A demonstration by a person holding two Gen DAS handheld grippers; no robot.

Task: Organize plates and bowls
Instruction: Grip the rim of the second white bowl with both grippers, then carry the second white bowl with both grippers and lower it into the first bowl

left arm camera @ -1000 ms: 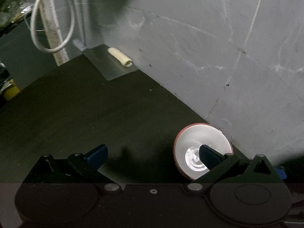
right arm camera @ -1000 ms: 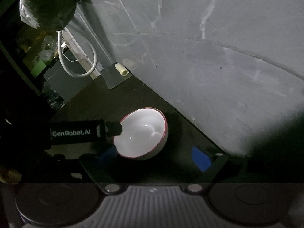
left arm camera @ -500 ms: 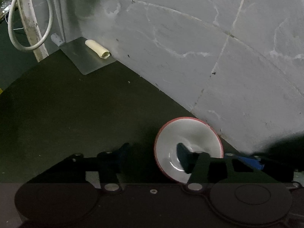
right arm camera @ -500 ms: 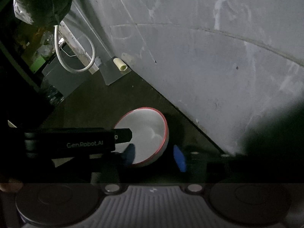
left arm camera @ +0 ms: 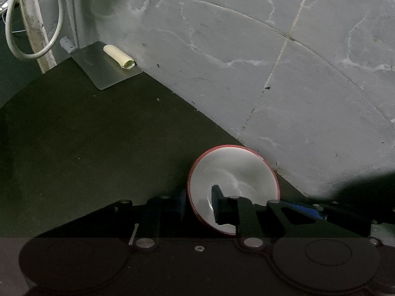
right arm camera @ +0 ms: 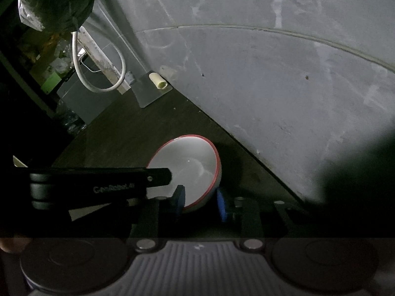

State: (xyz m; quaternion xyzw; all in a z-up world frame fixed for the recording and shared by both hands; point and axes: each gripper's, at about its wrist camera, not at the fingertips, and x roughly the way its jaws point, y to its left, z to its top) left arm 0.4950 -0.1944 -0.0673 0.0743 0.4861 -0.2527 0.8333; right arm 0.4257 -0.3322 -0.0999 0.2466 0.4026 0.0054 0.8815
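A white bowl with a red rim (left arm camera: 237, 170) (right arm camera: 190, 162) sits on the dark counter (left arm camera: 98, 148), close to the grey wall. My left gripper (left arm camera: 198, 203) straddles the bowl's left wall, one pad outside and one inside, and its jaws are closing onto it. My right gripper (right arm camera: 200, 201) straddles the near right wall in the same way, blue pads on either side, jaws also closing. One of the left gripper's fingers (right arm camera: 138, 181) reaches into the bowl in the right wrist view.
The grey tiled wall (left arm camera: 271, 86) runs right behind the bowl. At the far corner, a metal sheet (left arm camera: 106, 74) carries a cream roll (left arm camera: 119, 56). A white cable loop (left arm camera: 34, 37) and a bag of greens (right arm camera: 56, 2) hang at the upper left.
Both grippers went from wide open to nearly shut, one on each side of the bowl's wall. The bowl now sits closer to the middle of the left wrist view.
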